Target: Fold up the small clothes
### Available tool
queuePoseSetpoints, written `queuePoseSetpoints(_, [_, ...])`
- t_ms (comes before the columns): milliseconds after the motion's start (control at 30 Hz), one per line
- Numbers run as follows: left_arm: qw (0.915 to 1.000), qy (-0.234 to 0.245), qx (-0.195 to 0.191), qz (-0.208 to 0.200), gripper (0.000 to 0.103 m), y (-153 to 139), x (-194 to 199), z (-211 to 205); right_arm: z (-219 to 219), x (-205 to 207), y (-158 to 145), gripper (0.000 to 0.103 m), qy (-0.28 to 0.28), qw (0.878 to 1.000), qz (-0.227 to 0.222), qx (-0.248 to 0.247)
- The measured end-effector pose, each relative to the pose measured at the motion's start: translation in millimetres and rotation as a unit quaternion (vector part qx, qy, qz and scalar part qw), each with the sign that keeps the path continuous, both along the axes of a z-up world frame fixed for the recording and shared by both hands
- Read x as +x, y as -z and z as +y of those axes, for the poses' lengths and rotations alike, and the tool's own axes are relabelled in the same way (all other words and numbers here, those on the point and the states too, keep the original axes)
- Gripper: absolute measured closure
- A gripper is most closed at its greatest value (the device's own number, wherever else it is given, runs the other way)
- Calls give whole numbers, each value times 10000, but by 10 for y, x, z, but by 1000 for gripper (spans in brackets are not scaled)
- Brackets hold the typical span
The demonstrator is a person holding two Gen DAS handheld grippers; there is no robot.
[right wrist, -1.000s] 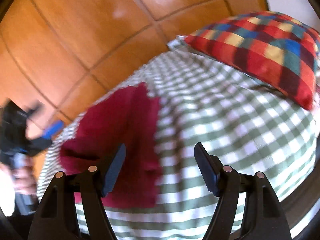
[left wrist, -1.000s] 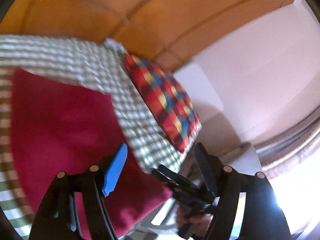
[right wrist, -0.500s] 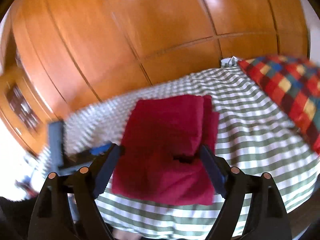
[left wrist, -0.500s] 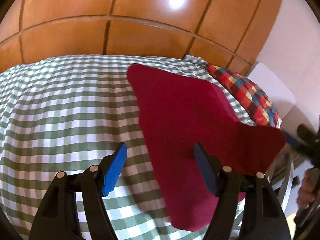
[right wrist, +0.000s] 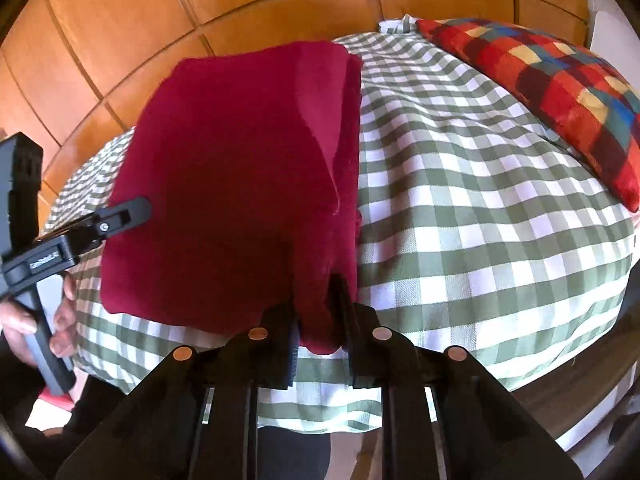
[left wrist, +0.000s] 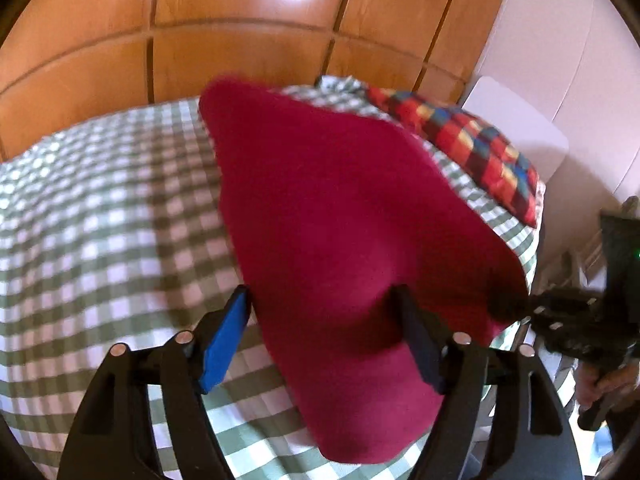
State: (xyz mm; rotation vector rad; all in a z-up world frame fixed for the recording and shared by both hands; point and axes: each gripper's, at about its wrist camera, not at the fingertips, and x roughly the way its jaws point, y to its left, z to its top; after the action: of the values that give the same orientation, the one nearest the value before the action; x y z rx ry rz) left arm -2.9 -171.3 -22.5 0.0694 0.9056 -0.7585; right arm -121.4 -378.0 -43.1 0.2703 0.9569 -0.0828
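A dark red folded garment [right wrist: 240, 168] lies on the green-and-white checked bed [right wrist: 480, 208]; it also shows in the left wrist view [left wrist: 340, 220]. My right gripper [right wrist: 316, 312] is shut on the garment's near right corner at the bed's front edge. My left gripper [left wrist: 324, 328] is open, its fingers either side of the garment's near left edge, not closed on it. In the right wrist view the left gripper's finger [right wrist: 124, 212] reaches the garment's left edge. In the left wrist view the right gripper [left wrist: 516, 304] shows at the garment's right corner.
A red, blue and yellow checked pillow [right wrist: 552, 88] lies at the bed's right end [left wrist: 472, 144]. An orange wooden panelled wall [right wrist: 200, 8] stands behind the bed. A white chair back [left wrist: 516, 128] is beyond the pillow. The bed's front edge is right below the grippers.
My right gripper has moved in and shut on the garment's near right corner. My left gripper has moved closer, so its open fingers now straddle the near left edge.
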Motion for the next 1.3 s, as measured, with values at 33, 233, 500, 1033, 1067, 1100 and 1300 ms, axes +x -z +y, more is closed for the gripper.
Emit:
queuePoseSetpoints(33, [9999,-33,-60,97,27,32,9,0,7,-9,-24,83,-54,10000,2,-2])
queuePoseSetpoints(233, [9994,-310,-115,41,23,-62,-21,65,-125,-62,-264,27,-241,9993,59,278])
queuePoseSetpoints(500, [9985,-282,30,-473,18,-268,-79,100,-329,438,-483,15,49,9938,-516,982])
queuePoseSetpoints(1033, [9999,-22,-91,-131,12,-47,215,96,-501,958,95,41,-467,9788,59,1992])
queuePoseSetpoints(1067, [9998,47,-185,-18,12,-19,245,91,-492,948,86,46,-489,9786,21,1997])
queuePoseSetpoints(1100, [9992,140,-342,174,13,26,297,97,-462,932,54,53,-568,9786,-55,1977])
queuePoseSetpoints(1300, [9858,539,-1289,932,43,162,474,197,-425,851,-135,69,-621,9777,-370,1973])
